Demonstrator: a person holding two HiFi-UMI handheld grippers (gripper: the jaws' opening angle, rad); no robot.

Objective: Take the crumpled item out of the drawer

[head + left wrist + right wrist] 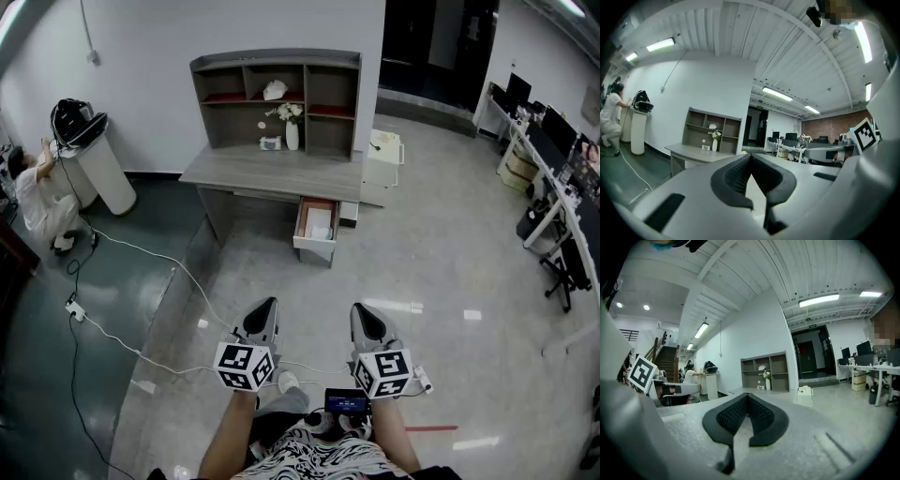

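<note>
Across the room stands a grey desk (pixel 272 173) with its drawer (pixel 317 225) pulled open at the front right. Something pale (pixel 320 231) lies in the drawer; its shape is too small to tell. My left gripper (pixel 267 306) and right gripper (pixel 362 310) are held side by side over the floor, well short of the desk, pointing at it. Both are shut with nothing between the jaws. The left gripper view shows the closed tips (pixel 750 157) with the desk (pixel 691 152) far off to the left. In the right gripper view the closed tips (pixel 747 397) sit below the distant shelf unit (pixel 768 371).
A shelf unit (pixel 277 98) on the desk holds a vase of flowers (pixel 291 127) and a white lump (pixel 275 90). A white cabinet (pixel 382 159) stands right of the desk. Cables (pixel 141 253) cross the floor at left, near a crouching person (pixel 33 192) and a white stand (pixel 98 164). Office desks (pixel 553 178) line the right side.
</note>
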